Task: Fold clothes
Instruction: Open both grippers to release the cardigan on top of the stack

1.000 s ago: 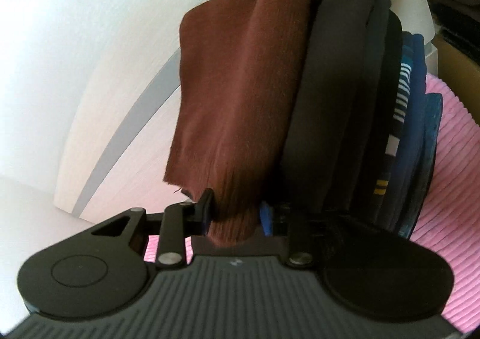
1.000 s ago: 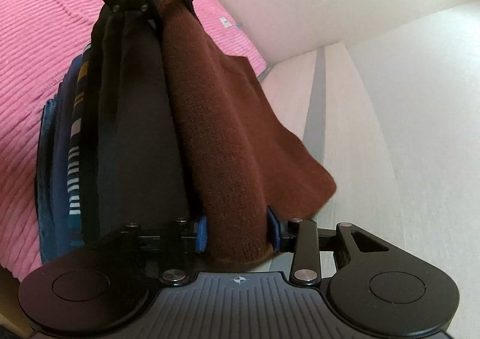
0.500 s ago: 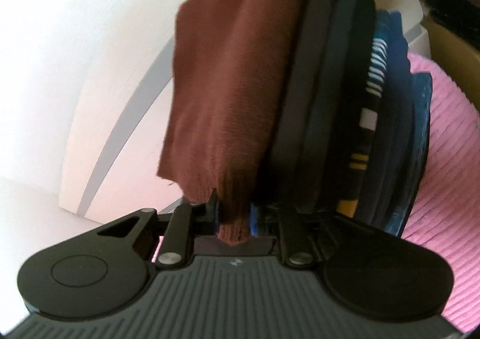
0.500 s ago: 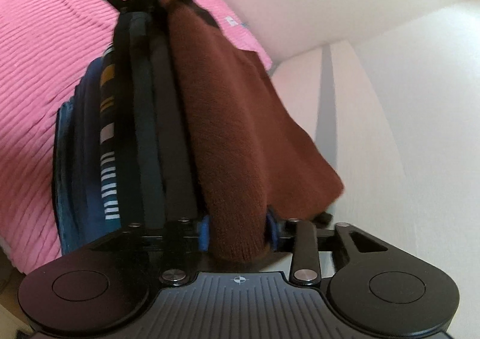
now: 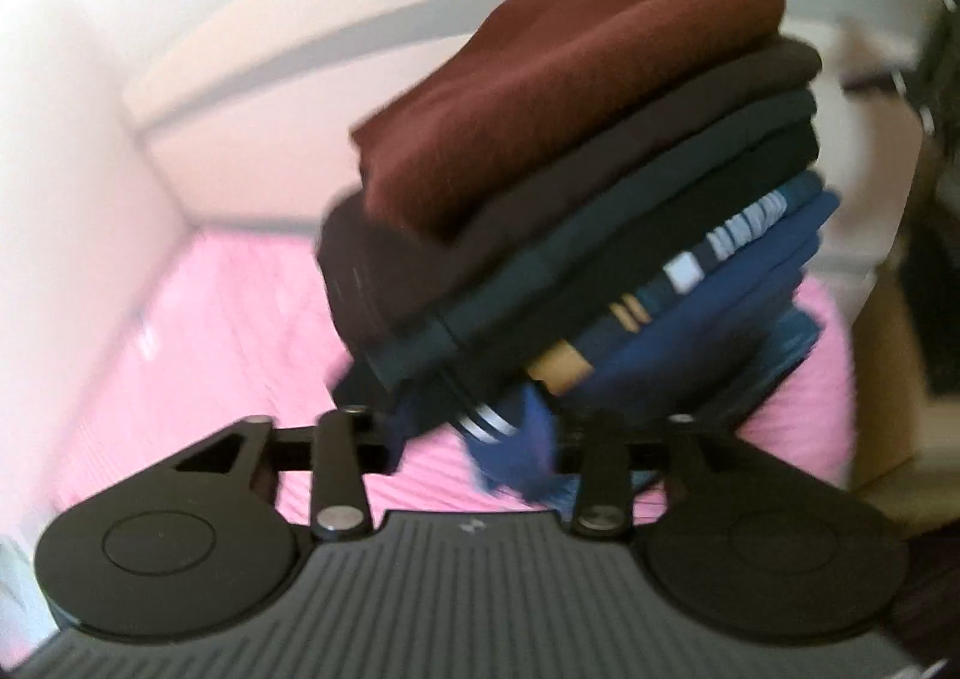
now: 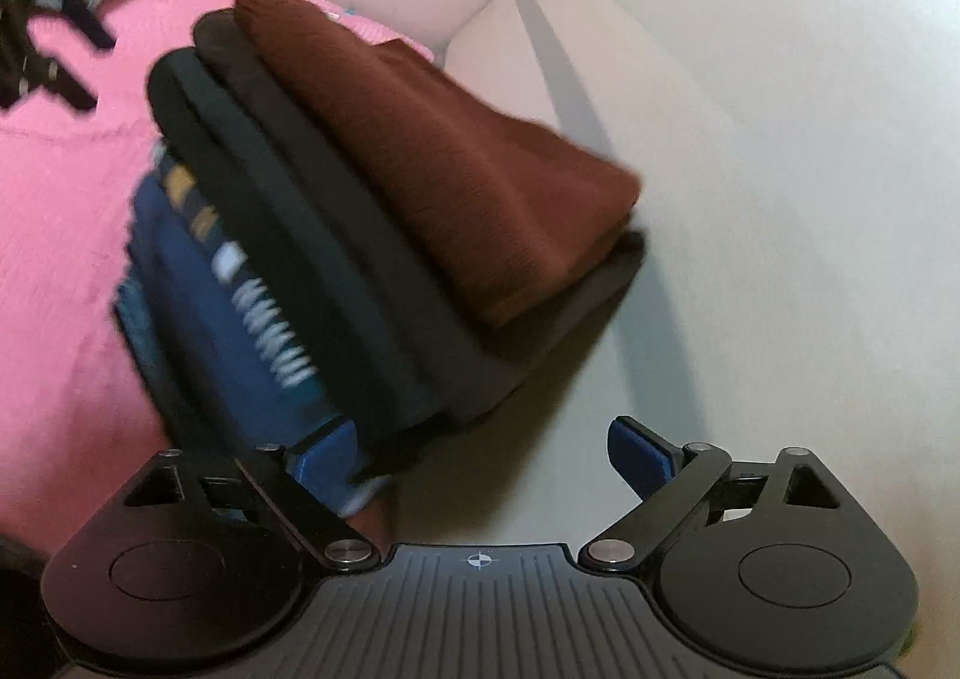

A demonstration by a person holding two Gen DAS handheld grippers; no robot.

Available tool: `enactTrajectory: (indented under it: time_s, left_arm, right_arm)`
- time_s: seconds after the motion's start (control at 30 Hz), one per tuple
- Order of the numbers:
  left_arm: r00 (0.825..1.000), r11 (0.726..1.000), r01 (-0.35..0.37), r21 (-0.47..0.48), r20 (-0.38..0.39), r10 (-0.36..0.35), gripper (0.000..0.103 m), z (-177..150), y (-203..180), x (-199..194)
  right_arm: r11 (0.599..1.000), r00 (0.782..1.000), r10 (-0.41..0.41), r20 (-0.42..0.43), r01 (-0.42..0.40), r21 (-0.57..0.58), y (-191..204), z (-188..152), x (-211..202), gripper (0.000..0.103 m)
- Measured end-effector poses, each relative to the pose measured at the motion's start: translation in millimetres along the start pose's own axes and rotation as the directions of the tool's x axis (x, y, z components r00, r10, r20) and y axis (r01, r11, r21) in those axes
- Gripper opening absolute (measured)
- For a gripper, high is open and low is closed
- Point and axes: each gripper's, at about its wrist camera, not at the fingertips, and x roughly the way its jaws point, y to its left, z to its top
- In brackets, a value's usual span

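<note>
A folded brown sweater [image 5: 570,84] [image 6: 432,138] lies on top of a stack of folded dark and blue clothes [image 5: 600,271] [image 6: 288,271]. The stack rests on a pink bedcover [image 5: 210,349] [image 6: 60,199]. My left gripper [image 5: 468,439] is at the stack's near lower corner with its jaws opening; a striped edge shows between the blurred fingers, but they do not press it. My right gripper [image 6: 483,454] is opening wide with nothing between its blue pads [image 6: 639,451]. The stack's corner sits by its left pad. Each gripper shows in the other's view, at a far corner.
A pale wall panel with a grey stripe [image 5: 360,42] [image 6: 558,78] runs behind the stack. A cardboard box [image 5: 888,355] stands beyond the bed's right side. Pink cover stretches to the left of the stack in both views.
Both grippers have let go of the brown sweater, which now lies flat on the stack. Both views have rolled, and the grippers have drawn back from the stack's ends with wider jaws.
</note>
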Motion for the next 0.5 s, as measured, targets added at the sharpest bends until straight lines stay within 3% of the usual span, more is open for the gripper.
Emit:
enactTrajectory:
  time_s: [0.07, 0.13, 0.2, 0.23, 0.3, 0.4, 0.43, 0.5]
  left_arm:
    - [0.999, 0.993, 0.044, -0.107, -0.027, -0.047, 0.042, -10.3, 16.4, 3.5]
    - [0.995, 0.974, 0.067, -0.218, -0.057, -0.081, 0.051, -20.8, 33.8, 6.0]
    - [0.995, 0.938, 0.062, -0.342, -0.052, -0.084, 0.086, -19.6, 28.3, 11.4]
    - [0.996, 0.906, 0.071, -0.417, -0.028, -0.090, 0.100, -18.9, 37.2, 6.2]
    - [0.994, 0.831, 0.104, -0.547, 0.018, -0.112, 0.102, -20.6, 50.2, -4.3]
    - [0.989, 0.799, 0.138, -0.586, 0.037, -0.143, 0.102, -29.8, 59.7, -28.4]
    - [0.986, 0.782, 0.158, -0.602, 0.051, -0.160, 0.102, -35.9, 61.2, -34.1]
    - [0.977, 0.749, 0.202, -0.631, 0.074, -0.201, 0.101, -49.5, 63.4, -46.3]
  right_arm:
    - [0.998, 0.999, 0.030, -0.014, -0.029, 0.055, 12.6, 1.2, 4.0, 0.093]
    - [0.988, 0.998, 0.065, -0.025, -0.061, 0.139, 34.5, 5.9, 15.8, 0.093]
    - [0.950, 0.992, 0.121, -0.023, -0.109, 0.293, 50.9, 12.4, 33.5, 0.101]
    - [0.907, 0.987, 0.158, -0.015, -0.139, 0.398, 49.6, 8.7, 28.2, 0.103]
    - [0.795, 0.974, 0.226, 0.000, -0.184, 0.578, 52.8, 3.7, 27.2, 0.103]
    - [0.623, 0.961, 0.275, -0.003, -0.176, 0.762, 67.2, -7.0, 20.3, 0.103]
    - [0.585, 0.961, 0.276, -0.012, -0.158, 0.796, 75.0, -8.5, 15.2, 0.103]
    - [0.555, 0.966, 0.254, -0.048, -0.104, 0.825, 97.1, -6.6, -3.1, 0.103]
